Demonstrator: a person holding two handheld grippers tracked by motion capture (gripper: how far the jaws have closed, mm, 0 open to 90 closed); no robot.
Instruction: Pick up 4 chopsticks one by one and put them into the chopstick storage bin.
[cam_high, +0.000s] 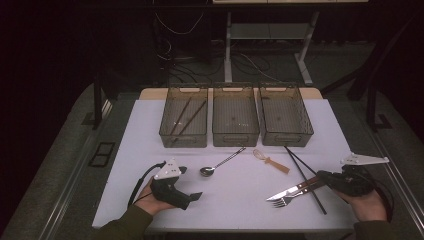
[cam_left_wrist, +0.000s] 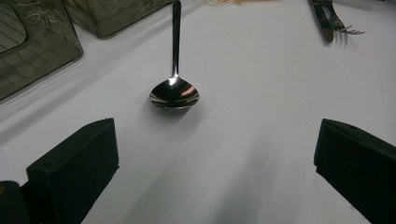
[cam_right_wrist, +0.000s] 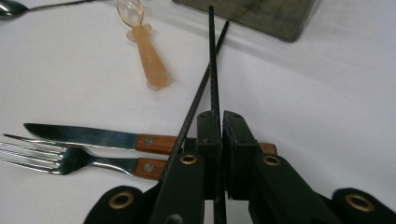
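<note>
Two black chopsticks (cam_high: 300, 167) lie crossed at the table's right, on top of the knife and fork handles. My right gripper (cam_high: 324, 179) sits low over them, shut on one chopstick (cam_right_wrist: 212, 70) that runs straight out between the jaws; the other chopstick (cam_right_wrist: 198, 93) slants off beside the left jaw. My left gripper (cam_high: 189, 183) rests at the front left with its jaws wide apart and nothing between them (cam_left_wrist: 215, 135). A metal spoon (cam_left_wrist: 174, 91) lies just ahead of it, bowl toward the gripper.
Three see-through grey bins (cam_high: 235, 131) stand in a row at the back; the left one (cam_high: 183, 135) holds brown chopsticks. A wood-handled knife (cam_right_wrist: 93, 136) and fork (cam_right_wrist: 70, 158) lie side by side. A small amber plastic spoon (cam_right_wrist: 144, 51) lies mid-table.
</note>
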